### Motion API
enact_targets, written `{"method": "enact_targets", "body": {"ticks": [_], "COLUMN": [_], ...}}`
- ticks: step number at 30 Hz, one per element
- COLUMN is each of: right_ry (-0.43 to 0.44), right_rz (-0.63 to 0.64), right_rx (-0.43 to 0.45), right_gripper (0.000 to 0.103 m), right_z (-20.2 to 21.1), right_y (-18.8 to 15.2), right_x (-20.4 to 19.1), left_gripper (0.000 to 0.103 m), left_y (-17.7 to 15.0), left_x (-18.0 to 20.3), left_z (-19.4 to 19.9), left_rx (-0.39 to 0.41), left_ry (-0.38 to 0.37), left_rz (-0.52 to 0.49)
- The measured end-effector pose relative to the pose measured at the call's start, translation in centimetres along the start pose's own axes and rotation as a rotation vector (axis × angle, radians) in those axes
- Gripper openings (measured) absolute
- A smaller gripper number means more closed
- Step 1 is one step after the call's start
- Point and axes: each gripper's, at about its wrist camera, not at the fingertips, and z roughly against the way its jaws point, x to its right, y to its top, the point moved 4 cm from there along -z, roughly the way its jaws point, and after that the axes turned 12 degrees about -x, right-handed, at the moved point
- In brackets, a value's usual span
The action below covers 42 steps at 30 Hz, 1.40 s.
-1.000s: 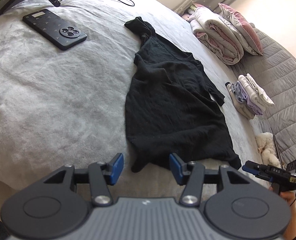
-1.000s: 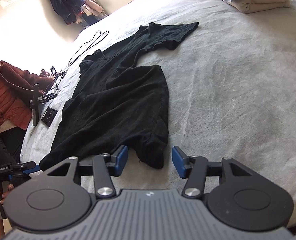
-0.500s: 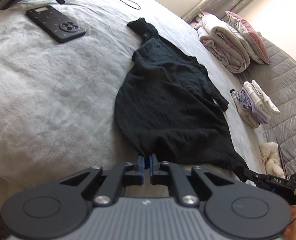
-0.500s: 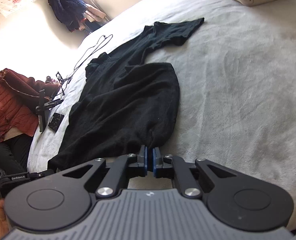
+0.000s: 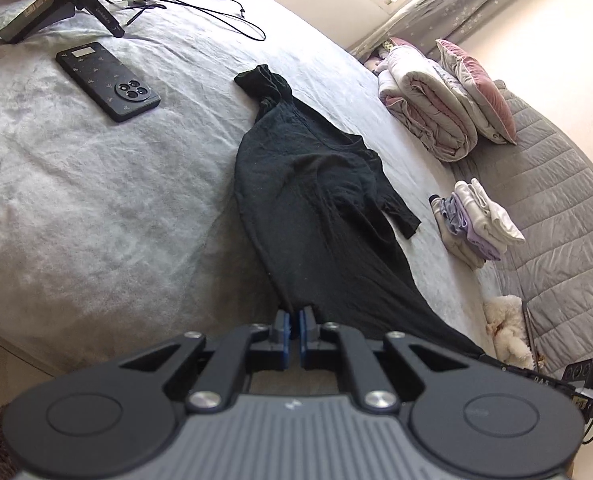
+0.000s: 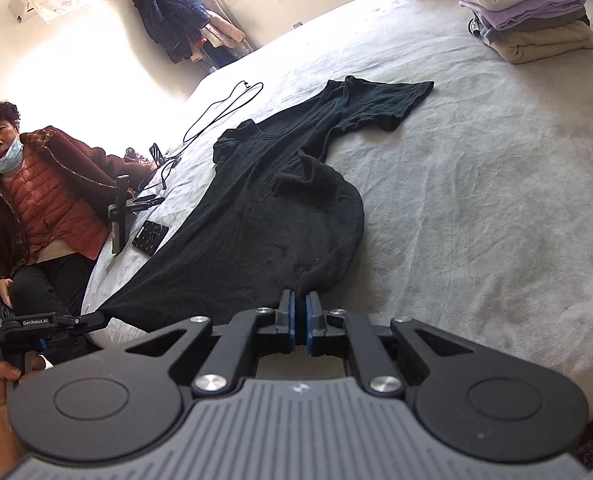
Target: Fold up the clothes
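Observation:
A black T-shirt point(image 5: 320, 200) lies stretched out on the grey bed, collar end far from me; it also shows in the right wrist view point(image 6: 272, 216). My left gripper point(image 5: 295, 322) is shut on one bottom hem corner of the shirt. My right gripper point(image 6: 300, 312) is shut on the other hem corner. The hem is pulled taut between them and lifted at the near bed edge. The left gripper shows in the right wrist view point(image 6: 96, 319), and part of the right gripper's body shows at the lower right of the left wrist view.
A black phone point(image 5: 108, 80), a tripod point(image 5: 60, 4) and a cable point(image 5: 216, 8) lie at the bed's far left. Folded clothes point(image 5: 476, 220), rolled quilts point(image 5: 428, 116) and a pillow are at the right. A seated person point(image 6: 36, 200) is beside the bed.
Both grippers closed on the shirt's hem corners a second ago and have since pulled the hem back and up, stretching the shirt longer and narrower.

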Motion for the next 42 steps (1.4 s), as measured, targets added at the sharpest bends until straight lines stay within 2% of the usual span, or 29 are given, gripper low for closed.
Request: {"method": "enact_targets", "body": {"ticks": [5, 8, 9, 11, 13, 16, 18, 21, 24, 30, 42], "right_ry": [-0.012, -0.020, -0.022, -0.019, -0.013, -0.018, -0.019, -0.021, -0.029, -0.056, -0.107], "right_rz": [-0.001, -0.007, -0.006, -0.004, 0.000, 0.008, 0.003, -0.006, -0.009, -0.025, -0.067], "right_rx": [-0.031, -0.046, -0.047, -0.044, -0.038, -0.024, -0.012, -0.006, -0.010, -0.011, -0.039], "right_gripper": [0.008, 0.011, 0.016, 0.016, 0.016, 0.019, 0.039, 0.040, 0.040, 0.046, 0.051], "right_z": [-0.5, -0.8, -0.8, -0.6, -0.3, 0.3, 0.5, 0.6, 0.5, -0.1, -3.4], "right_y": [-0.9, -1.2, -1.3, -1.3, -1.1, -0.7, -0.4, -0.2, 0.0, 1.4, 6.2], "right_x": [0.8, 1.2, 1.2, 1.3, 1.3, 1.4, 1.5, 1.4, 1.3, 1.6, 2.6], "left_gripper": [0.005, 0.006, 0.006, 0.007, 0.018, 0.026, 0.028, 0.037, 0.037, 0.044, 0.052], "left_y": [-0.5, -0.7, -0.7, -0.6, -0.5, -0.3, -0.3, 0.1, 1.0, 3.4, 9.4], "left_x": [-1.0, -1.7, -1.9, -2.1, -2.0, -1.8, -1.5, -1.0, -0.6, 0.5, 1.4], "left_z": [-1.2, -1.6, -1.8, -1.8, -1.7, -1.7, -1.5, -1.4, -1.6, -3.0, -7.0], "left_rx": [-0.050, -0.068, -0.074, -0.080, -0.074, -0.071, -0.068, -0.056, -0.053, -0.042, -0.055], "left_ry": [0.116, 0.134, 0.136, 0.142, 0.138, 0.147, 0.145, 0.142, 0.144, 0.140, 0.156], "left_rz": [-0.001, 0.007, 0.013, 0.024, 0.028, 0.043, 0.042, 0.026, 0.039, 0.030, 0.032]}}
